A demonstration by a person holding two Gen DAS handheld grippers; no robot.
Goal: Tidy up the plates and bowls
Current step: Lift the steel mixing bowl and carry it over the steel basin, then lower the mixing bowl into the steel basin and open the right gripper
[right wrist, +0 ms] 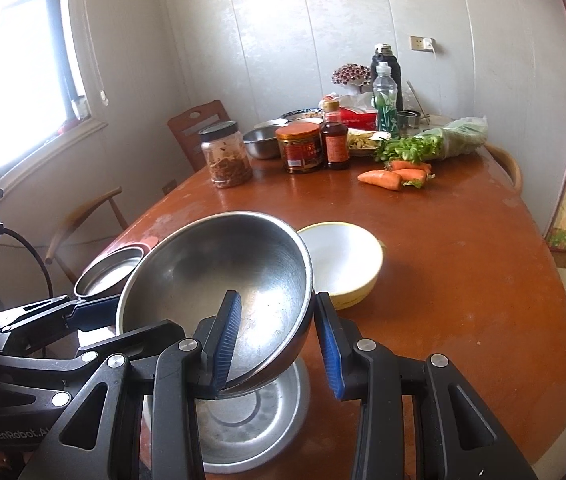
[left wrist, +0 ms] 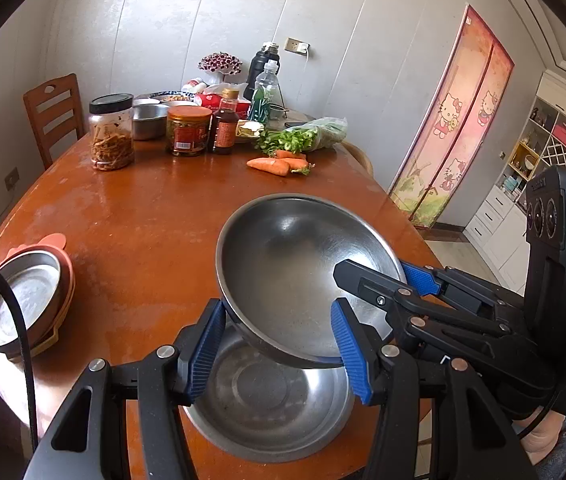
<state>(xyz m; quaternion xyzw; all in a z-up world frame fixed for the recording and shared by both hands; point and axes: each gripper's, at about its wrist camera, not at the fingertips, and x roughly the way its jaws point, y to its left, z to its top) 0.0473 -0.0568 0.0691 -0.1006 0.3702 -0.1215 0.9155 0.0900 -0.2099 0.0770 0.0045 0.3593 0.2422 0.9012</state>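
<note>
The tilted steel bowl (left wrist: 299,268) is brushed metal, dull-shiny with fine scratches; the steel bowl beneath it (left wrist: 271,404) at six o'clock looks duller and water-spotted. The wooden table (left wrist: 143,208) is glossy reddish varnish, worn pale in patches. The gripper fingers (left wrist: 205,350) carry ribbed blue rubbery pads on matt black plastic. The white bowl (right wrist: 343,258) at two o'clock looks smooth and glossy.

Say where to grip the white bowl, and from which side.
Take the white bowl by its rim, one finger inside, one outside, from above on its right side in the right wrist view. It sits upright and open with bare table there; the tilted steel bowl crowds its left.
</note>
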